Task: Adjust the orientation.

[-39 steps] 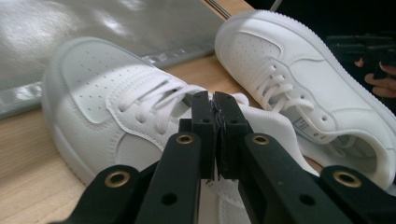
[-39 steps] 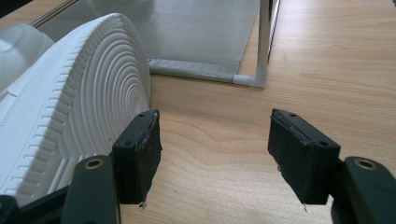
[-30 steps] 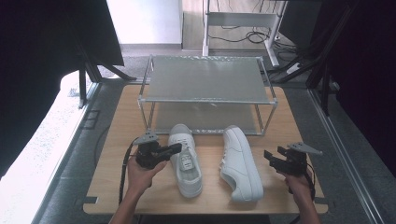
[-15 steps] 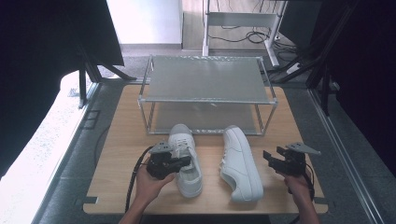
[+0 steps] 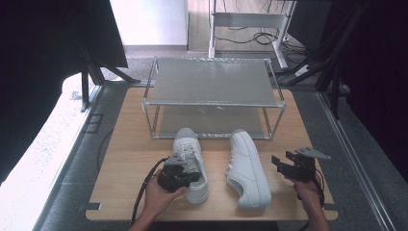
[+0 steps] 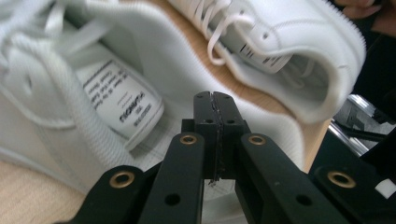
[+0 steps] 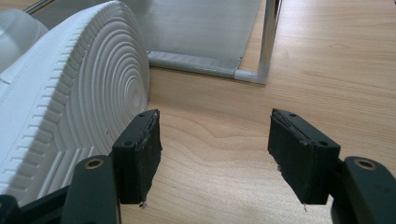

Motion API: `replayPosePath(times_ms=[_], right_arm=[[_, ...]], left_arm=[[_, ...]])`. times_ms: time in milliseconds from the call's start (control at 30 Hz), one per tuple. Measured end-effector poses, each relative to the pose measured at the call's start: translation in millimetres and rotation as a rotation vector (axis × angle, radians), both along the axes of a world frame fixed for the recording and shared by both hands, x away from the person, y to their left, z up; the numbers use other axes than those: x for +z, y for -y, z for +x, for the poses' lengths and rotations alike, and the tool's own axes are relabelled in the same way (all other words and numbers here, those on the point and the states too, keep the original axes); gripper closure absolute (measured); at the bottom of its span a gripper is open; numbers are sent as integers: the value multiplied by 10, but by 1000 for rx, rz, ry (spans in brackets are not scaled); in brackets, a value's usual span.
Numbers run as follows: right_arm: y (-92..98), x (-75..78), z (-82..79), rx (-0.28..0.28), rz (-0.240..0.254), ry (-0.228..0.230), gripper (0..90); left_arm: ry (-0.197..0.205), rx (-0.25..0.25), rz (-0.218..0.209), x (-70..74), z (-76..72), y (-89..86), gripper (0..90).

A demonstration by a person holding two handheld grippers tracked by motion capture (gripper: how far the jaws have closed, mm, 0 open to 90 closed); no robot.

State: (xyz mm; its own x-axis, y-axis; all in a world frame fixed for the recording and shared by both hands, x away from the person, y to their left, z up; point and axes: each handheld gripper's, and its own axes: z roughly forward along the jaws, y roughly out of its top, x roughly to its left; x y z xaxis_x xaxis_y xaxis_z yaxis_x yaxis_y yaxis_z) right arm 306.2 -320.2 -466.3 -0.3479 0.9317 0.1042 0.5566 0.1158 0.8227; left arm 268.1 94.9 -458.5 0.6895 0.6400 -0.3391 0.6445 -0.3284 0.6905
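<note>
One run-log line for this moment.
left gripper: shut, over left shoe opening | right gripper: open, empty, beside right shoe | rack: empty

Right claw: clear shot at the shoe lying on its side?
Probably yes. The right claw stands open with bare table between its jaws, and the tipped shoe lies just beside it, sole facing it, nothing between.

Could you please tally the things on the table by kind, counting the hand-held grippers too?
White sneakers: 2, left sneaker and right sneaker
Two-tier racks: 1, rack
Hand-held grippers: 2, left hand-held gripper and right hand-held gripper
Total: 5
</note>
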Motion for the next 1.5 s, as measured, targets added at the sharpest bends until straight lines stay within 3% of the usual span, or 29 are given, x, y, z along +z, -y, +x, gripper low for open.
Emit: replayPosePath(times_ms=[167, 200, 333, 567, 900, 1167, 1333, 1467, 1500], right_arm=[[17, -4, 4, -6, 3, -4, 346], [21, -4, 3, -7, 3, -5, 346], [16, -6, 2, -7, -1, -3, 346], [24, -8, -2, -5, -1, -5, 346], [42, -10, -1, -7, -1, -7, 347], [21, -22, 2, -3, -6, -9, 347], [11, -34, 8, 1, -10, -18, 346], [11, -34, 8, 4, -8, -17, 346], [13, -33, 8, 4, -8, -15, 346]], left_arm=[[-14, 49, 63, -82, 24, -32, 893], [-28, 52, 44, -84, 29, -50, 899], [-33, 50, 43, -83, 30, -72, 900], [-28, 63, 79, -66, 21, -129, 900], [-66, 80, 56, -64, 38, -416, 900], [-80, 122, 76, -46, 45, -716, 899], [-79, 98, 76, -32, 43, -725, 887], [-78, 68, 49, -11, 36, -735, 804], [-72, 60, 52, -1, 29, -727, 749]])
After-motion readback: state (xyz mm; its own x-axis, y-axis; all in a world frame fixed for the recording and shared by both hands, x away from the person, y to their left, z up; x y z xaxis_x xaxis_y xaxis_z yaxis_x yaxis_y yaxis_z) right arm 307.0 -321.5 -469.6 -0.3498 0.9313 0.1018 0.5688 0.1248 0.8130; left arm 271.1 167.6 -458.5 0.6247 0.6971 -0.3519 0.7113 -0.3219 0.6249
